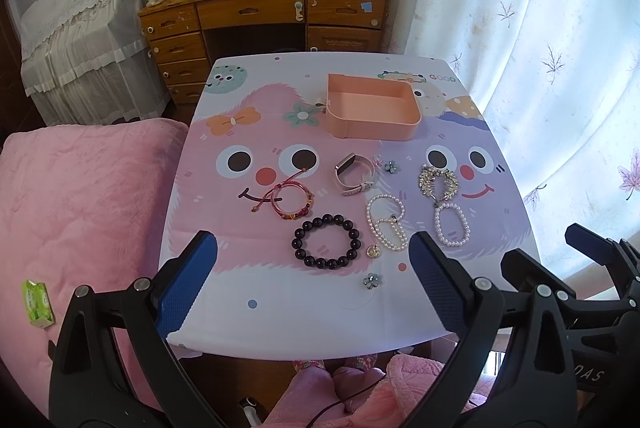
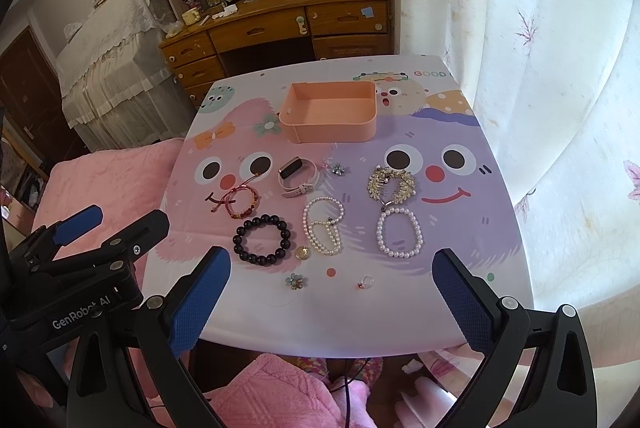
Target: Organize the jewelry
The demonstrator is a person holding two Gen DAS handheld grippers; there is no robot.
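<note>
An empty pink box (image 1: 372, 108) (image 2: 330, 114) stands at the table's far middle. In front of it lie a watch (image 1: 354, 174) (image 2: 298, 178), red string bracelets (image 1: 290, 200) (image 2: 240, 202), a dark bead bracelet (image 1: 327, 242) (image 2: 262, 240), a double pearl bracelet (image 1: 386, 224) (image 2: 324, 226), a single pearl bracelet (image 1: 452, 224) (image 2: 399, 232), a gold leaf clip (image 1: 438, 180) (image 2: 392, 184), flower pieces (image 1: 372, 281) (image 2: 296, 282), a gold pendant (image 2: 303, 252) and a small ring (image 2: 366, 282). My left gripper (image 1: 314, 280) and right gripper (image 2: 332, 300) are open and empty above the near edge.
The table (image 1: 280, 332) wears a cartoon cloth. A pink bed (image 1: 80, 212) lies left, with a green packet (image 1: 38, 304) on it. A wooden desk (image 1: 264, 12) stands behind, a curtain (image 1: 540, 48) at right. The right gripper shows at the left view's right edge (image 1: 592, 268).
</note>
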